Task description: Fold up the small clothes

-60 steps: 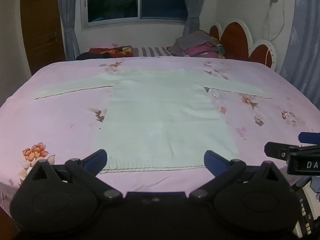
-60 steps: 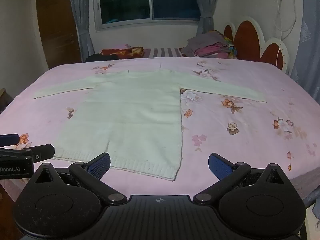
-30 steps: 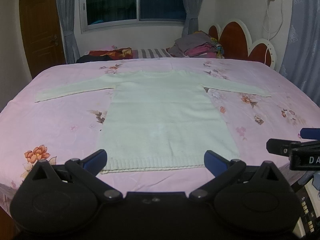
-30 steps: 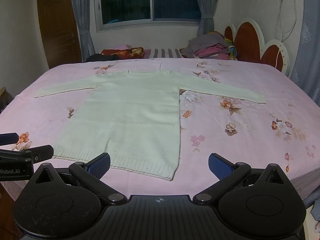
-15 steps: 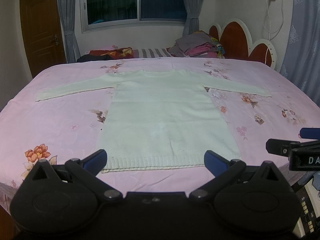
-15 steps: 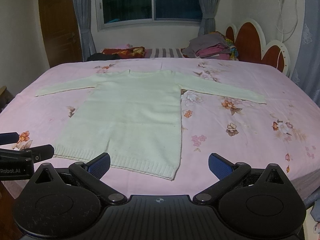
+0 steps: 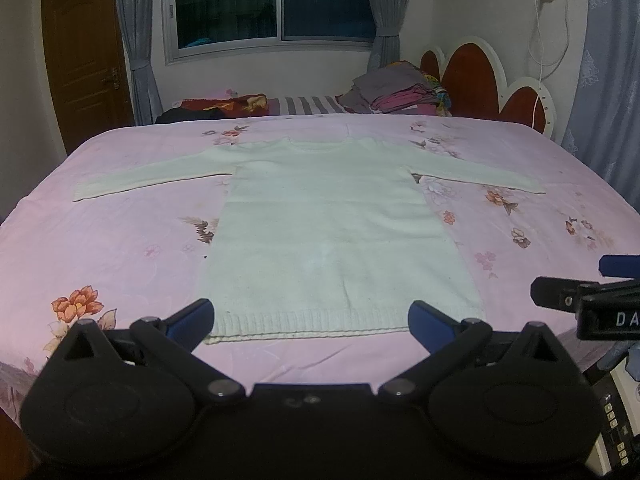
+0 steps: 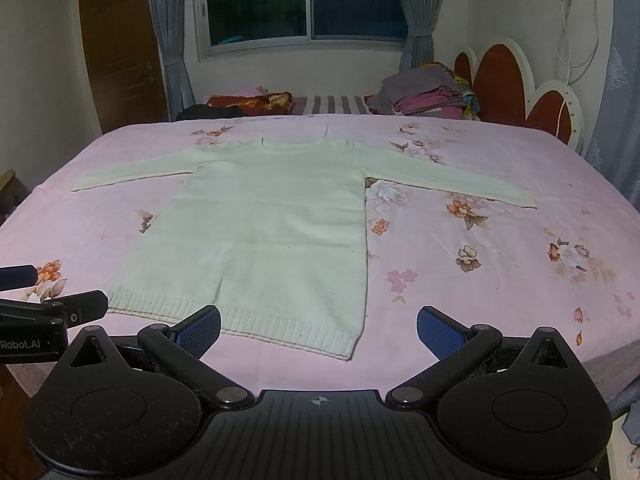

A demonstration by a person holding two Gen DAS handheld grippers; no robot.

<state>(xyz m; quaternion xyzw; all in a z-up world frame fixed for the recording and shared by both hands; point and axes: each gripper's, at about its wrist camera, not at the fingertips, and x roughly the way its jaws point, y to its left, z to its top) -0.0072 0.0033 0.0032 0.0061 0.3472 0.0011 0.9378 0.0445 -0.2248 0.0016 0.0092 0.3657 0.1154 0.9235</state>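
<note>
A pale cream long-sleeved sweater [image 7: 332, 224] [image 8: 264, 232] lies flat on the pink floral bed sheet [image 7: 120, 248] [image 8: 500, 264], both sleeves spread out sideways and the ribbed hem toward me. My left gripper [image 7: 310, 318] hovers open just short of the hem, nothing between its blue pads. My right gripper [image 8: 318, 330] is open too, above the hem's right corner. Each gripper shows at the edge of the other's view.
A stack of folded clothes [image 7: 396, 88] [image 8: 424, 92] sits by the red and white headboard [image 7: 480, 80] at the back right. Dark and striped bedding [image 7: 248, 106] lies along the far edge under the window. A brown door [image 7: 84, 56] stands at the left.
Both cameras have tilted up slightly over two seconds, so more of the room and door shows. The sweater and the grippers' opening are unchanged.
</note>
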